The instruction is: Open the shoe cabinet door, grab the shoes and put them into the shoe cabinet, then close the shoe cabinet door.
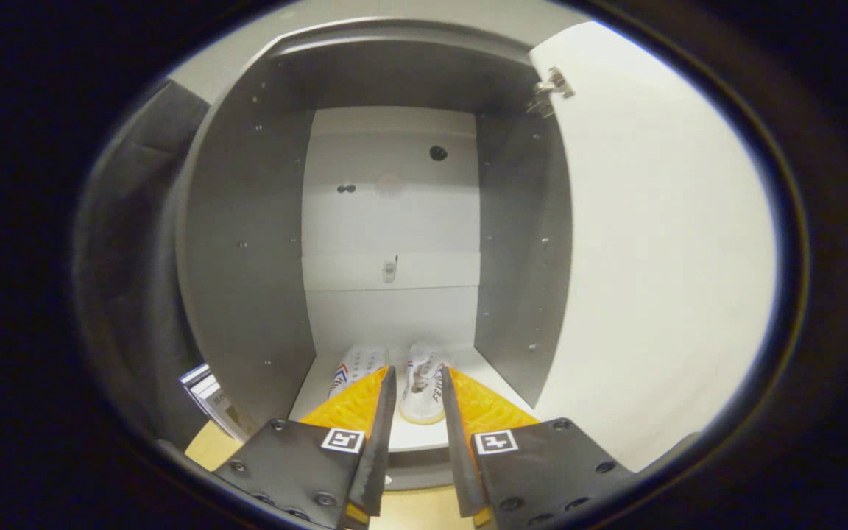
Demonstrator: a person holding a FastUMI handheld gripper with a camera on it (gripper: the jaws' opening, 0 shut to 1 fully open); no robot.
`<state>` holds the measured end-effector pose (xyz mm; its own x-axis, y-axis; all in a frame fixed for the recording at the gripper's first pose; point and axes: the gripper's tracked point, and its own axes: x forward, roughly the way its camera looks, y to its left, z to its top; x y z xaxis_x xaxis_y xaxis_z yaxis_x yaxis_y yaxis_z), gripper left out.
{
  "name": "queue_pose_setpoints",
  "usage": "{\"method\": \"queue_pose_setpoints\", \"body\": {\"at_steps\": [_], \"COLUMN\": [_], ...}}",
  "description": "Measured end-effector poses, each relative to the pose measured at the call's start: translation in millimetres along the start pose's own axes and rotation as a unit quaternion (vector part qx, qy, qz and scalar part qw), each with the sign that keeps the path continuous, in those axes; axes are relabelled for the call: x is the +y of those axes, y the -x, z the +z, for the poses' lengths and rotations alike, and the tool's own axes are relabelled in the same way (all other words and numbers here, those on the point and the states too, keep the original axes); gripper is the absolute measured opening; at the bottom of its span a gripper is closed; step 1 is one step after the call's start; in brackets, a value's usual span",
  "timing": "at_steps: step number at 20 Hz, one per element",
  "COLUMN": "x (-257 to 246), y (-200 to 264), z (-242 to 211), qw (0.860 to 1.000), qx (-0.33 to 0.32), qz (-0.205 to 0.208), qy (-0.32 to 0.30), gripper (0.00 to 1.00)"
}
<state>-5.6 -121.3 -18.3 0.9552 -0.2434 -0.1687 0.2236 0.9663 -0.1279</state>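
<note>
The shoe cabinet (247,243) stands open, its white door (659,250) swung out to the right on a hinge (553,85). Two small white shoes rest side by side on the bottom shelf (321,375). The right shoe (422,390) lies between my fingers, and its sides meet both inner faces. My gripper (418,375) is shut on this shoe, with a narrow gap the width of the shoe. The left shoe (354,364) sits just outside the left finger, which hides part of it.
A white back panel (391,213) with a cross rail closes the cabinet's rear, and grey side walls flank the shelf. Left of the cabinet, low down, a small printed box (210,401) stands by the wooden floor (210,449).
</note>
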Motion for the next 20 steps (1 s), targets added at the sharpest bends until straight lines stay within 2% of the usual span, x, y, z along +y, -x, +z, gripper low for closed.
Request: {"method": "queue_pose_setpoints", "body": {"at_steps": [7,13,17,20], "x": [-43.9,-89.4,-132.1,-159.6], "y": [87.5,155.7,198.5,224.9], "z": [14.3,38.4,47.8,49.0], "qw": [0.998,0.993,0.99,0.99], "qx": [-0.043,-0.093,-0.121,-0.125], "qz": [-0.049,-0.068,-0.077,-0.061], "qy": [0.0,-0.012,-0.019,-0.023], "gripper": [0.4,0.4,0.4,0.4]}}
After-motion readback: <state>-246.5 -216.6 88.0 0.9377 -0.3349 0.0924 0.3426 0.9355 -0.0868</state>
